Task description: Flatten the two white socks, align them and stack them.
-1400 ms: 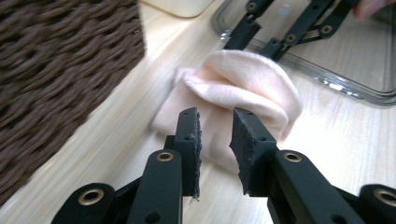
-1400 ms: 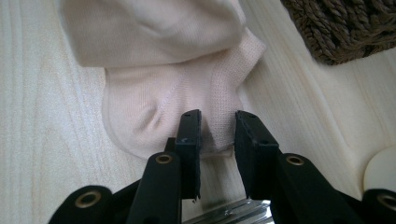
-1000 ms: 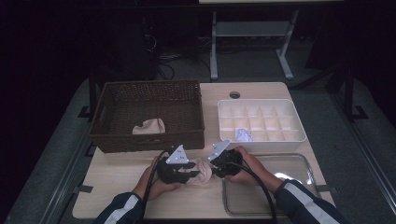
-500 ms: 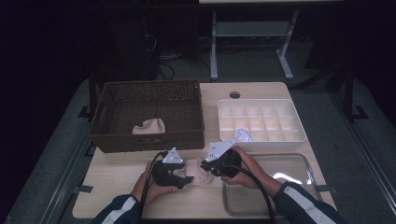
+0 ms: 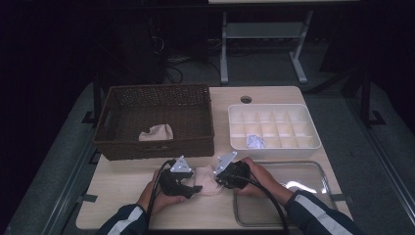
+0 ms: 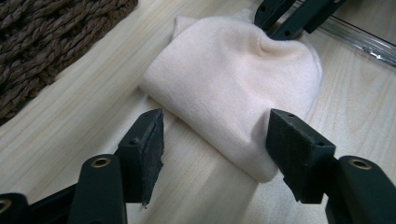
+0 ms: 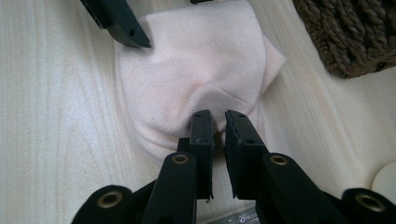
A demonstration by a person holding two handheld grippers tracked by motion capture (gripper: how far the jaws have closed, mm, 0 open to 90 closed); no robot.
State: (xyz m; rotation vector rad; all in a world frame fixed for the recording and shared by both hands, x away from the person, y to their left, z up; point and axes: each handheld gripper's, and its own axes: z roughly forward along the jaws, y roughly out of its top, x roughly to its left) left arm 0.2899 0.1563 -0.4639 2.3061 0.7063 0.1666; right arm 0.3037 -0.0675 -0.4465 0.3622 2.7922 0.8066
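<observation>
The folded pale sock [image 5: 208, 179] lies on the table [image 5: 122, 196] between the two grippers, just in front of the basket [image 5: 155, 122]. The right gripper [image 7: 215, 122] pinches a fold at the sock's near edge; its jaws, almost closed, have just opened slightly. The left gripper [image 6: 215, 135] has its jaws released, standing wide astride the opposite edge, and they do not press the cloth.

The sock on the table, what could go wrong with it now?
The right gripper pinches just a small fold at the sock's edge, so a pull might slip it free. The left gripper stands open around the other end, gripping nothing yet, and its jaws have just been opening; if it closes badly it may catch one layer and undo the fold. The basket is close, so a lifted sock could snag its weave.
</observation>
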